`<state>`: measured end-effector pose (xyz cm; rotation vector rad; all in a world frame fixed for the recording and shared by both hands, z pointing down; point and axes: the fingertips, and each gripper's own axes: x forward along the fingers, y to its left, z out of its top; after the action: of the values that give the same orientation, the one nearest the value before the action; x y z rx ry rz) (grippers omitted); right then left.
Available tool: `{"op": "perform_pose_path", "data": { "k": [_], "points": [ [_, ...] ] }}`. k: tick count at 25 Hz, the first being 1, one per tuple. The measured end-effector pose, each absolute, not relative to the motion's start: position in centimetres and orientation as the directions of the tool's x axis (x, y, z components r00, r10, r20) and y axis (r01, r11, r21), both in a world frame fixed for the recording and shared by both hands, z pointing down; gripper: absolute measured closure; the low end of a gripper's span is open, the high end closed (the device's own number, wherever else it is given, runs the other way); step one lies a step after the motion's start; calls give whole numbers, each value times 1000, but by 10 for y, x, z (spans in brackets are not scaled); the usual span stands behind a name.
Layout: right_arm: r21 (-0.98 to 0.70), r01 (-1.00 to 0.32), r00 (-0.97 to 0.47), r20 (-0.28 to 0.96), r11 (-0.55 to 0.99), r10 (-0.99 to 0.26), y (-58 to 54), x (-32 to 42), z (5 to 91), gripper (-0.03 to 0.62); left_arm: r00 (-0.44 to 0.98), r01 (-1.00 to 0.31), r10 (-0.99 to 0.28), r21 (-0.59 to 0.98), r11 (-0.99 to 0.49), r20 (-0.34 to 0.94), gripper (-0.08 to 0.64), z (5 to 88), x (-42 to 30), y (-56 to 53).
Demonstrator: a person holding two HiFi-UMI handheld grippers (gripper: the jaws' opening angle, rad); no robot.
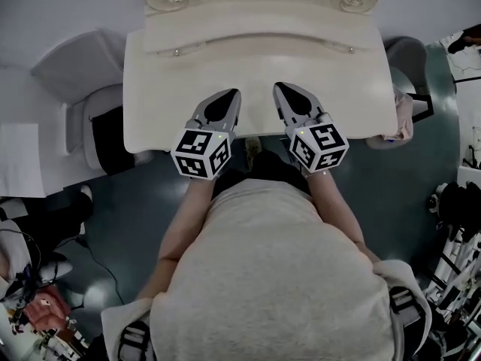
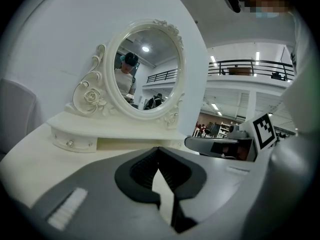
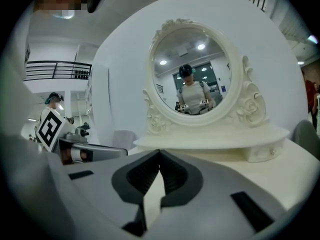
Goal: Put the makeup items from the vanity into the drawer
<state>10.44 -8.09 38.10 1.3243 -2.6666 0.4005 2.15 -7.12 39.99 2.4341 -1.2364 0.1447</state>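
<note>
The cream vanity top (image 1: 173,104) lies bare in front of me; no makeup items show on it in any view. My left gripper (image 1: 234,93) hovers over its front half, jaws shut and empty. My right gripper (image 1: 278,87) is beside it, a little to the right, also shut with nothing held. An oval mirror (image 2: 145,69) in a carved frame stands on a low shelf at the back. Under the shelf's ends sit small closed drawers with crystal knobs (image 2: 70,143) (image 3: 265,154). Each gripper view shows shut jaw tips, left gripper (image 2: 158,149) and right gripper (image 3: 160,151), pointing at the mirror (image 3: 192,69).
A grey chair (image 1: 79,66) and a white seat (image 1: 101,122) stand left of the vanity. Another grey chair (image 1: 409,55) and a pink cloth (image 1: 406,115) are at its right end. Cables and gear (image 1: 458,224) crowd the dark floor on the right.
</note>
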Motion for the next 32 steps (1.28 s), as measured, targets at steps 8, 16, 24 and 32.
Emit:
{"op": "perform_pose_path", "data": {
  "k": [8, 16, 24, 32],
  "points": [
    [-161, -759, -649, 255, 630, -717, -147, 109, 386, 584, 552, -826, -784, 319, -465, 283, 551, 407, 23, -134],
    [-140, -766, -638, 283, 628, -716, -172, 139, 398, 584, 531, -836, -789, 343, -428, 310, 551, 419, 34, -155],
    [-168, -742, -656, 381, 649, -651, -156, 152, 432, 581, 567, -817, -728, 376, -438, 385, 551, 443, 47, -148],
    [-198, -719, -665, 476, 666, -576, -128, 163, 467, 372, 643, -765, -635, 390, -512, 428, 551, 455, 64, -141]
  ]
}}
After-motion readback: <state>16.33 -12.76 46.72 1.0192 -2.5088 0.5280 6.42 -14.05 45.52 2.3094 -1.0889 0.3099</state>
